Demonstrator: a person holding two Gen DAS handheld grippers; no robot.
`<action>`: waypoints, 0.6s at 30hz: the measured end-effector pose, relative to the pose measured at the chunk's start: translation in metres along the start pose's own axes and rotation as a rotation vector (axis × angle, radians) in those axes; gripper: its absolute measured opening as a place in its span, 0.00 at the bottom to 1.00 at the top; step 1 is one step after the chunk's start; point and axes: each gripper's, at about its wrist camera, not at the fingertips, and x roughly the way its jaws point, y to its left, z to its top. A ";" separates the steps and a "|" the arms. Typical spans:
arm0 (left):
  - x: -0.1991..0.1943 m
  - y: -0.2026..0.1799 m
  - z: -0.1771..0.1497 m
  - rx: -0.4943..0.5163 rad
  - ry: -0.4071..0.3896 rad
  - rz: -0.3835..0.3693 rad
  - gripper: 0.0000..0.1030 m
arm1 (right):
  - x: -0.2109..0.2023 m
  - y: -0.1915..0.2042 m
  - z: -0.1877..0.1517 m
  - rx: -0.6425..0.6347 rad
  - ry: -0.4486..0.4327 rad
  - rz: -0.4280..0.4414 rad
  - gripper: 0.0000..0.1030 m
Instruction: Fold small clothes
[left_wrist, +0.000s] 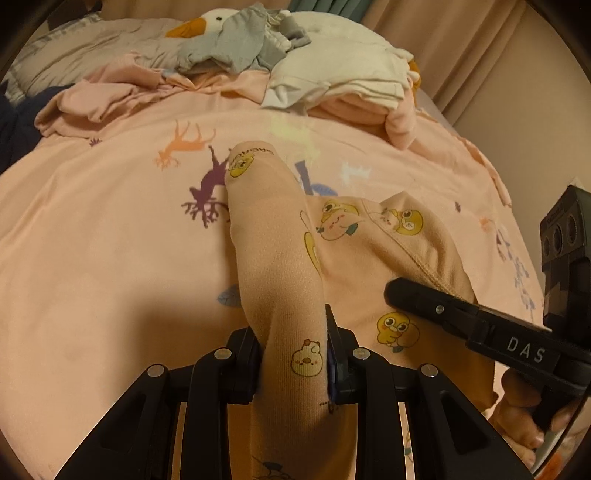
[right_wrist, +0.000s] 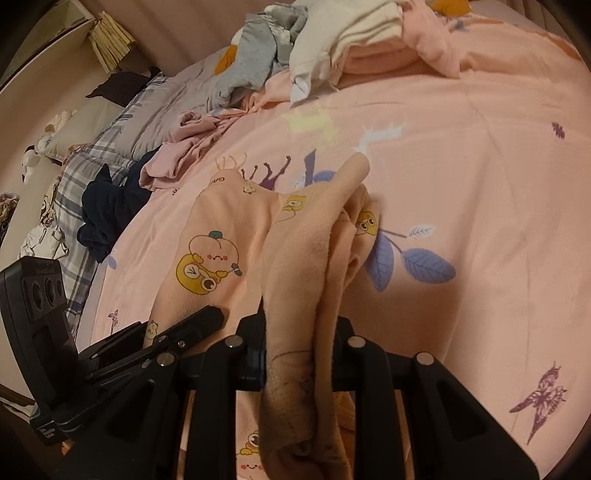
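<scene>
A small peach garment printed with yellow cartoon chicks (left_wrist: 354, 236) lies partly on the pink bedspread (left_wrist: 110, 240). My left gripper (left_wrist: 291, 354) is shut on a bunched fold of it, which runs forward between the fingers. My right gripper (right_wrist: 301, 354) is shut on another bunched edge of the same garment (right_wrist: 229, 236), held above the bed. Each gripper shows in the other's view: the right one in the left wrist view (left_wrist: 461, 314), the left one in the right wrist view (right_wrist: 184, 332), close beside each other.
A pile of unfolded clothes lies at the far side: grey pieces (left_wrist: 236, 40), white ones (left_wrist: 340, 74), pink ones (left_wrist: 103, 99). A goose plush (left_wrist: 207, 22) lies behind them. Dark navy clothing (right_wrist: 107, 210) and a plaid pillow (right_wrist: 81, 173) lie at the left edge.
</scene>
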 end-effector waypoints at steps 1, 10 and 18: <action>0.001 0.001 -0.001 -0.001 0.005 -0.006 0.25 | 0.001 -0.001 -0.001 0.003 0.000 0.003 0.22; 0.019 0.015 -0.002 -0.031 0.023 -0.024 0.28 | 0.017 -0.021 -0.007 0.038 0.027 0.004 0.26; 0.013 0.027 -0.005 -0.045 0.037 -0.018 0.40 | 0.016 -0.026 -0.013 0.034 0.031 -0.056 0.33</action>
